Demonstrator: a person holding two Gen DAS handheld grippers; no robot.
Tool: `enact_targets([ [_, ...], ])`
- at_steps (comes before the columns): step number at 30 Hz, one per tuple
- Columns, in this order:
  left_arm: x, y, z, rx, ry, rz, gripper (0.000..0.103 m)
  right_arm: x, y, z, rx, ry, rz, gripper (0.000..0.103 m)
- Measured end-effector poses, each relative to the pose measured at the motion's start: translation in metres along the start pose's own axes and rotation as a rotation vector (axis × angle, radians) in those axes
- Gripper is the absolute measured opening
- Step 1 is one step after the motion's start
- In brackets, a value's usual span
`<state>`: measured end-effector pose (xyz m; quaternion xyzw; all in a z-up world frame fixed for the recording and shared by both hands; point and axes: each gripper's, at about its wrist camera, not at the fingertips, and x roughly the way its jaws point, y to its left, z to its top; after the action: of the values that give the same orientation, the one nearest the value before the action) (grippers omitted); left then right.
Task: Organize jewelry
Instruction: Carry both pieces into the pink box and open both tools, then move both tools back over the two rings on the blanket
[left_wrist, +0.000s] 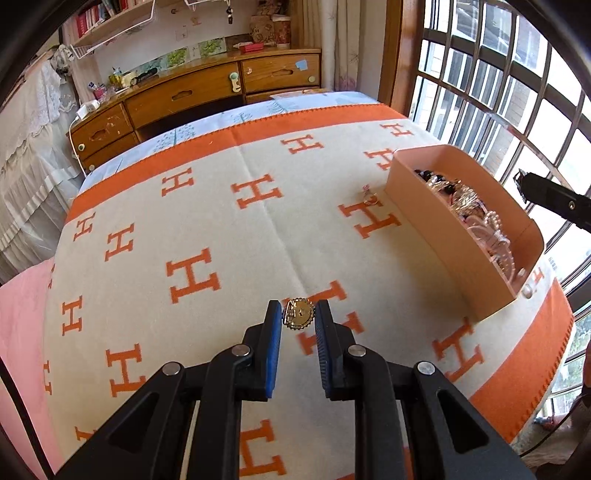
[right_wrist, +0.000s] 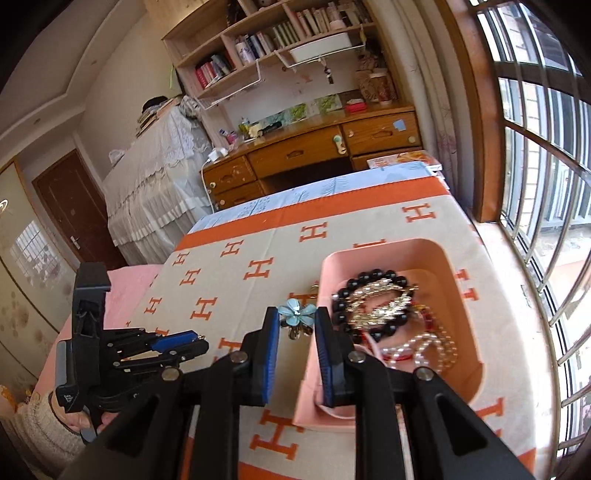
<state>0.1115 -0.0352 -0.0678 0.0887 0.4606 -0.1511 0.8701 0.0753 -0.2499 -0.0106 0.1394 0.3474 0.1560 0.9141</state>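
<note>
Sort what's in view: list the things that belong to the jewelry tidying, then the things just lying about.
Job:
left gripper holding gold brooch
right gripper holding blue flower clip
pink box of jewelry
small trinket on blanket

Lying about:
wooden desk
bookshelf

We see a bed under an orange-and-cream blanket (left_wrist: 221, 229), with a pink box (left_wrist: 454, 251) of jewelry and a small trinket (left_wrist: 369, 197) on it.

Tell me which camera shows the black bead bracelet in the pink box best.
The right wrist view. It looks down into the pink box, so the black bead bracelet shows as a nearly full ring around a gold piece. The left wrist view sees the box from the side; only a few dark beads peek over its wall.
</note>
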Motion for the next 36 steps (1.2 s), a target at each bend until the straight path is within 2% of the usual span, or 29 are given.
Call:
enact_targets([
  [8, -0.020, -0.066, 0.037, 0.064, -0.072, -0.109, 0.016, -0.030, -0.055, -0.008, 0.088, -0.037, -0.078, 0.019],
  [12, -0.014, -0.100, 0.047, 0.102, -0.066, -0.156, 0.016, -0.032, -0.063, -0.017, 0.078, -0.018, -0.076, 0.020],
  [17, -0.004, -0.131, 0.048, 0.144, -0.045, -0.180, 0.016, -0.027, -0.068, -0.023, 0.062, 0.006, -0.063, 0.020],
  [23, 0.001, -0.138, 0.045, 0.153, -0.028, -0.177, 0.017, -0.021, -0.067, -0.025, 0.048, 0.032, -0.070, 0.021],
  [28, 0.001, -0.136, 0.042, 0.147, -0.031, -0.167, 0.033, -0.019, -0.069, -0.026, 0.061, 0.038, -0.068, 0.028],
  [33, -0.003, -0.125, 0.037, 0.120, -0.033, -0.166, 0.033, -0.023, -0.068, -0.027, 0.069, 0.025, -0.058, 0.028],
  [36, -0.009, -0.112, 0.030, 0.088, -0.040, -0.156, 0.037, -0.023, -0.063, -0.027, 0.055, 0.027, -0.059, 0.028],
])
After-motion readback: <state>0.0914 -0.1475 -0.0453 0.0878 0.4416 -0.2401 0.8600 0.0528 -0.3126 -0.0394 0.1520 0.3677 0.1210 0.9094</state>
